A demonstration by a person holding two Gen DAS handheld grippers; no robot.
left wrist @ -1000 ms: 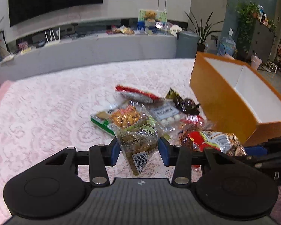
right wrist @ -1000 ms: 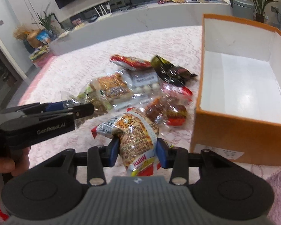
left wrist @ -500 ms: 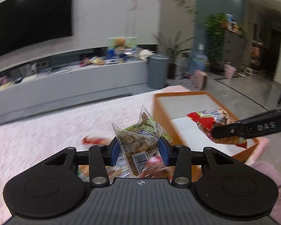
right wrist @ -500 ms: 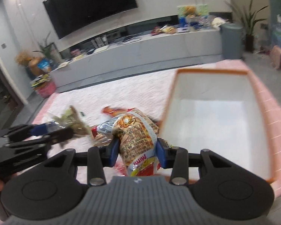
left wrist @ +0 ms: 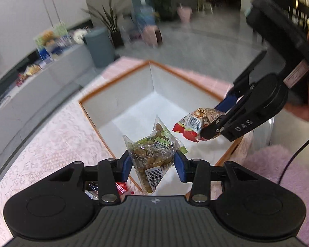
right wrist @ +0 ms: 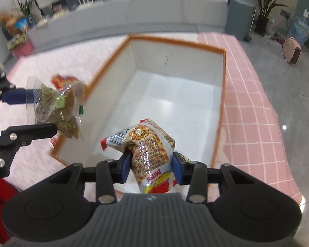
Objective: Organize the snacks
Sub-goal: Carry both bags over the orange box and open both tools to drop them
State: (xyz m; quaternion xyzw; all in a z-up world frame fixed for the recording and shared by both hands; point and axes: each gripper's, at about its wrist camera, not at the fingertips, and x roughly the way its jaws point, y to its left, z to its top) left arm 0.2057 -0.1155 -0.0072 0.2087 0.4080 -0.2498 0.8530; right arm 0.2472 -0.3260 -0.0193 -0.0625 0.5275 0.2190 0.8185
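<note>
Snacks: two packets are held above the orange-rimmed box [right wrist: 175, 94], whose white floor is seen bare. The clear packet of green-brown pieces [left wrist: 152, 154] is clamped between the pads of the left gripper [left wrist: 153, 165]; the foil "Mimi" packet [right wrist: 150, 152] is clamped in the right gripper [right wrist: 151, 166], its red end [left wrist: 187, 127] poking past the fingers. Both are judged light, soft and crinkly (air-puffed film, likely slippery), so a hold across the full body is preferred over the sealed edge. Contents are judged crushable; a gentle squeeze is advised. More snacks [right wrist: 63, 80] are glimpsed on the lace-covered surface [left wrist: 41, 144] beside the box.
</note>
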